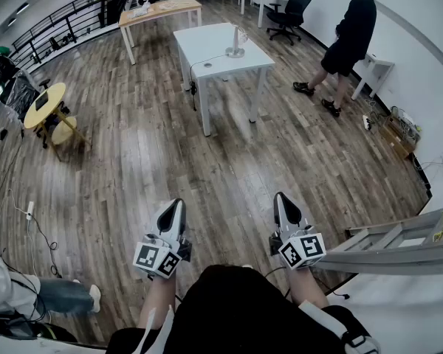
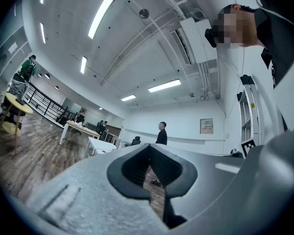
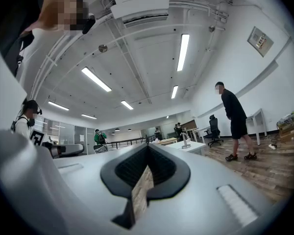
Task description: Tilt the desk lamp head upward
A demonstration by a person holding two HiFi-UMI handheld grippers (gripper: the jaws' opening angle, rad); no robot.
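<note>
A small silver desk lamp (image 1: pixel 237 43) stands on a white table (image 1: pixel 207 50) far ahead across the wooden floor; its cable trails over the tabletop. In the right gripper view the desk lamp (image 3: pixel 186 140) shows small on that table, in the distance. My left gripper (image 1: pixel 174 216) and right gripper (image 1: pixel 283 206) are held close to my body, far from the table, both shut with nothing between the jaws. Each gripper view looks along closed grey jaws, the left gripper (image 2: pixel 149 168) and the right gripper (image 3: pixel 146 169) pointing out across the room.
A person in black (image 1: pixel 347 39) walks near the right wall, beside a small white table (image 1: pixel 374 68). A wooden table (image 1: pixel 161 9), an office chair (image 1: pixel 289 9) and a round yellow table (image 1: pixel 46 105) stand around. An aluminium ladder (image 1: pixel 399 245) lies at right. Cables lie at the left.
</note>
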